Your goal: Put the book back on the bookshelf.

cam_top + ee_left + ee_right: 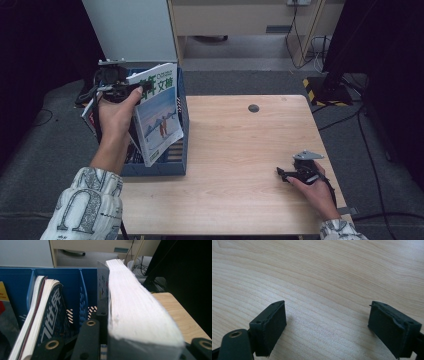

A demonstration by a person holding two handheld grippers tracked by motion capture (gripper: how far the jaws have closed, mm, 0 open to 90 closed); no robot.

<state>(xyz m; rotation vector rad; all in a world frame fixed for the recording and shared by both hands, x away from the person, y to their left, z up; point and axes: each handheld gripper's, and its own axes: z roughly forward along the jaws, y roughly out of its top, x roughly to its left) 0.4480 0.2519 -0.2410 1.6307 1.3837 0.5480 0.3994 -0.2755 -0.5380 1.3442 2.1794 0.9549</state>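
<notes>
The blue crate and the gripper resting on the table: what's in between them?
Just bare wooden table, as the high view shows. Nothing lies between the blue crate and the right gripper.

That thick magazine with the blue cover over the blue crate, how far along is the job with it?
Already done: other magazines stand in the blue crate. In hand: the left gripper is clamped on the thick magazine, held tilted above the crate beside a divider. Left: whether it is going in or coming out cannot be told; it is not settled either way. The right gripper rests open on the wooden table.
</notes>
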